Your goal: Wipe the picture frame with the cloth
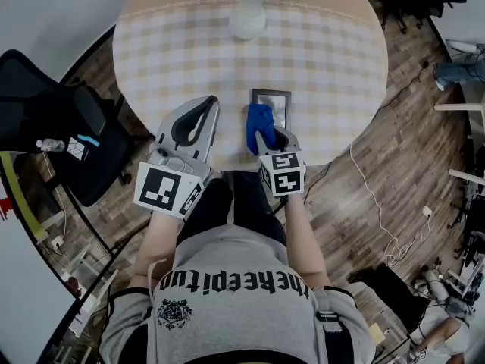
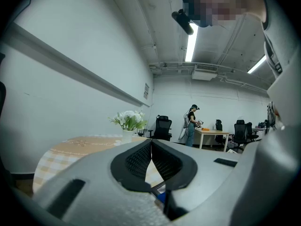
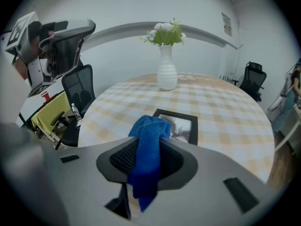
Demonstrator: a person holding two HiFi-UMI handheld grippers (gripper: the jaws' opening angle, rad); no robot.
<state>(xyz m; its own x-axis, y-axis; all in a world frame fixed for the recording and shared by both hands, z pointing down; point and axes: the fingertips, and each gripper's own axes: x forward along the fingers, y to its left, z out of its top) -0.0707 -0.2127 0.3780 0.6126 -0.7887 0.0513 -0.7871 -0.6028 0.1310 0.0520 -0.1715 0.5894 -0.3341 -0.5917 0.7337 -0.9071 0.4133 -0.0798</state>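
A small black picture frame [image 1: 272,104] [image 3: 181,125] lies flat on the round checked table [image 1: 333,59], near its front edge. My right gripper [image 1: 262,133] [image 3: 148,134] is shut on a blue cloth [image 1: 258,120] [image 3: 146,157]. The bunched cloth hangs at the frame's near left corner; whether it touches the frame I cannot tell. To the left, my left gripper [image 1: 205,110] [image 2: 151,144] hovers over the table's front edge with its jaws pressed together and nothing in them. The frame does not show in the left gripper view.
A white vase with flowers [image 1: 248,12] [image 3: 166,72] [image 2: 127,126] stands at the table's far side. A black office chair [image 1: 53,123] is at the left. A white cable [image 1: 377,214] runs over the wooden floor at the right. A person [image 2: 190,125] stands at a distant desk.
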